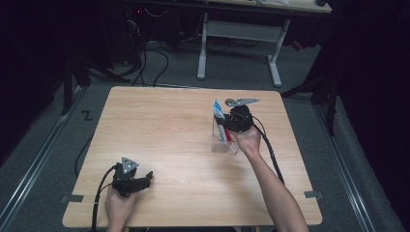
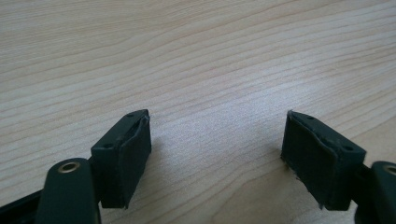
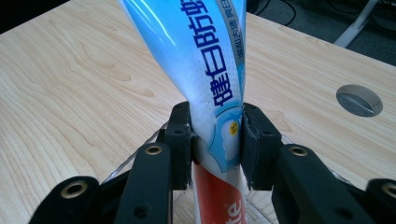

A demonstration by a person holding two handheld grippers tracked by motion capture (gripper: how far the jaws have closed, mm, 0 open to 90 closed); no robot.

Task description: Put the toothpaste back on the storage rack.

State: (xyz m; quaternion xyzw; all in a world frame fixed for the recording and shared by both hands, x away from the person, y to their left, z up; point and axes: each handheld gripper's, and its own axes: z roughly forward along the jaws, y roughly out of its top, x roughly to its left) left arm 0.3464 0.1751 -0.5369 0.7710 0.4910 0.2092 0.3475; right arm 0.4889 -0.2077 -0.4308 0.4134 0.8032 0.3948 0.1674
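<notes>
Toothpaste tube (image 3: 212, 79), blue-and-white upper body with a red lower section, stands near-upright in a clear plastic holder (image 1: 223, 144) on the right half of the wooden table (image 1: 169, 125). Right gripper (image 3: 216, 140) is clamped on the tube about mid-length, both pads pressed against its sides; the tube's flat end rises above the jaws in the high view. Holder rim visible below the jaws in the right gripper view. Round grommet (image 3: 359, 100) set into the tabletop beyond. Left gripper (image 2: 217, 158) sits low over bare wood at the near left, jaws wide apart, holding nothing.
</notes>
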